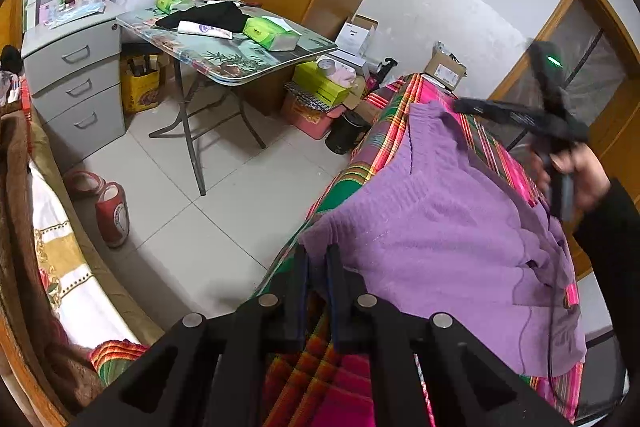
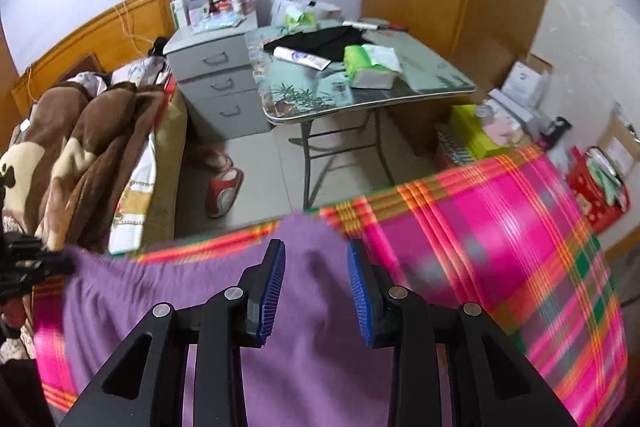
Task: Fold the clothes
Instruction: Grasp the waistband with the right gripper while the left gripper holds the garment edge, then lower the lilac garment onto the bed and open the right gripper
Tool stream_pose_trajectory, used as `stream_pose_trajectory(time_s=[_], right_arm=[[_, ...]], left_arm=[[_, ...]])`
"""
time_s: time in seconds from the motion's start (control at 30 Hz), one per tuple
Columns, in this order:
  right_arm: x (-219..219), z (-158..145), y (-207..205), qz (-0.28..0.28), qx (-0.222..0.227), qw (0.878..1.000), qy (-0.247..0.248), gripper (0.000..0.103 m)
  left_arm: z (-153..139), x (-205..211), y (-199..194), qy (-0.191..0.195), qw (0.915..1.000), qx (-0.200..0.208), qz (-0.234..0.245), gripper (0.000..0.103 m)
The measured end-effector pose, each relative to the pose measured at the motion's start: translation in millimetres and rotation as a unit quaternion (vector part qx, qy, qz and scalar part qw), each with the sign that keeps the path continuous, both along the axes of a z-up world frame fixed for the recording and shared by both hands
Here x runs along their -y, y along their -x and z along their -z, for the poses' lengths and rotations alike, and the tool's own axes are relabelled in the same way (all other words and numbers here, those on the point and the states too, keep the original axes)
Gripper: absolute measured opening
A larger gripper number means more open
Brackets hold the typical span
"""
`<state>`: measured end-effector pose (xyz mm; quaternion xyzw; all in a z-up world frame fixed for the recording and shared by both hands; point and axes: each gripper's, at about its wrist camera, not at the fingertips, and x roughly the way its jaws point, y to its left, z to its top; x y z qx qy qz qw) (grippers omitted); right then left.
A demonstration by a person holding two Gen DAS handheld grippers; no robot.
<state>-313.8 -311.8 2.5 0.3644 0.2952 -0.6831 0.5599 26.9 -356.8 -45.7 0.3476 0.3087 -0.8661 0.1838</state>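
Left tongs nearly closed, pinching purple sweater corner; right tongs wide, empty. Next: grip opposite edge.

Both wrist cameras look down, close over the purple sweater. Both share the far folding table.

Black grippers, blue ribbed fingers, silver screws, dark sleeve
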Motion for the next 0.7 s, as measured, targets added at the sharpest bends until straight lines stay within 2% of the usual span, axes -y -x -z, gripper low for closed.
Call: stream_pose_trajectory(time_s=[0.17, 0.23, 0.27, 0.3, 0.37, 0.6, 0.7], right_arm=[[24, 33, 16, -0.024, 0.042, 0.997, -0.058, 0.033], [22, 38, 13, -0.037, 0.038, 0.996, -0.069, 0.033], [20, 39, 13, -0.039, 0.038, 0.996, -0.07, 0.03], [19, 38, 14, -0.033, 0.043, 0.996, -0.07, 0.016], [17, 32, 12, -0.027, 0.03, 0.998, -0.055, 0.01], [20, -16, 11, 0.006, -0.036, 0.999, 0.039, 0.007], [30, -25, 15, 0.027, -0.068, 0.996, 0.052, 0.006]], left_arm=[[1, 3, -2, -0.002, 0.9999, -0.004, 0.009, 0.009], [1, 3, -2, 0.0, 0.9999, -0.005, 0.012, 0.009], [1, 2, -2, 0.001, 0.9999, -0.005, 0.013, 0.009], [1, 2, -1, 0.003, 0.9999, -0.005, 0.015, 0.009], [0, 2, -1, 0.006, 0.9999, -0.005, 0.015, 0.009], [-21, 5, 6, 0.041, 0.9986, -0.03, 0.014, 0.008], [-32, 11, 14, 0.059, 0.9976, -0.036, 0.012, 0.008]])
